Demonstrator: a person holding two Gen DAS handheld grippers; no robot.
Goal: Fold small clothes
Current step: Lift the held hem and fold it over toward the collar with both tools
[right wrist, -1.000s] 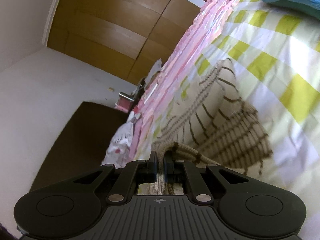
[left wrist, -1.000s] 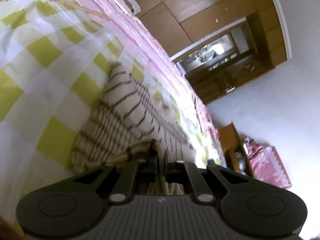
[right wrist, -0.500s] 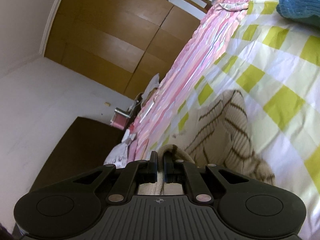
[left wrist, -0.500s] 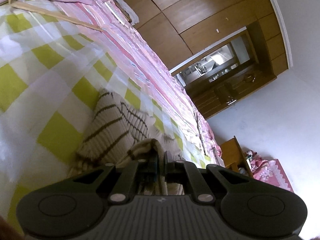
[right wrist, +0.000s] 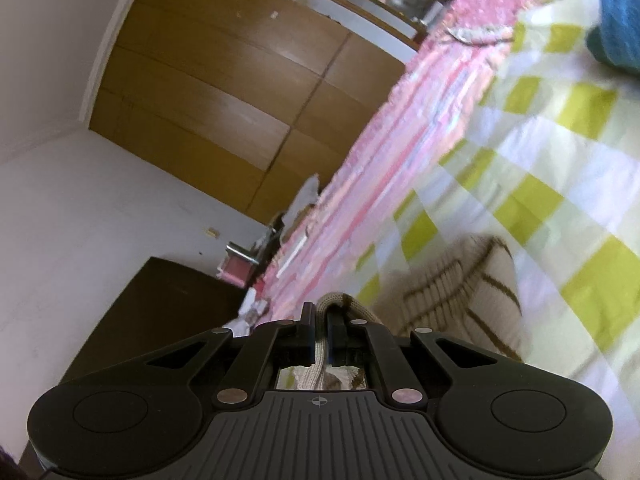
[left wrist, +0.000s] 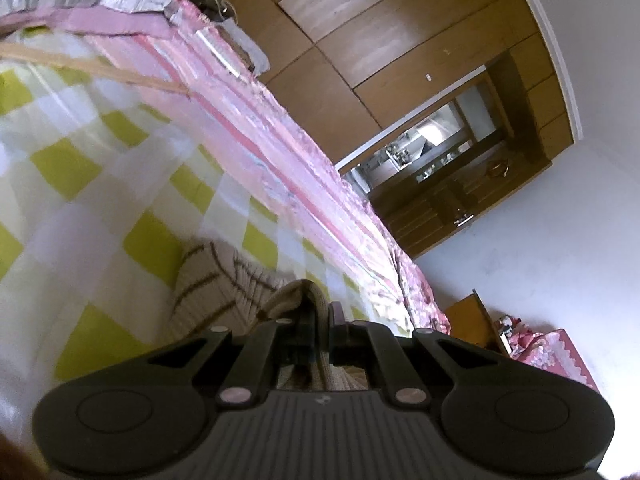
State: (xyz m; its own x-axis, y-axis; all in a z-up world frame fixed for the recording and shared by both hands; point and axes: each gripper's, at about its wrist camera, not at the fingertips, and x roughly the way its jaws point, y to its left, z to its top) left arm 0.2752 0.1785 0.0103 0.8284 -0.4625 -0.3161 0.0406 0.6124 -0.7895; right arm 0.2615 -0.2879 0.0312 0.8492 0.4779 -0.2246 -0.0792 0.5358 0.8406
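Knitwear: one cream brown-striped sweater [left wrist: 208, 284] trails forward from both tongs over the checked bedsheet [left wrist: 80, 168]. Left gripper [left wrist: 320, 320] and right gripper [right wrist: 319, 330] each pinch its ribbed edge, jaws clamped.

Bed [left wrist: 280, 184], green-checked sheet [left wrist: 80, 168], striped beige knit garment [left wrist: 208, 292], blue cloth [right wrist: 618, 20]

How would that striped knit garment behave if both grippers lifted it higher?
Probably floppy: the striped knit garment already bends and sags from the left gripper and right gripper. It looks light, since thin pinched edges carry it. The ribbed knit likely resists slipping.
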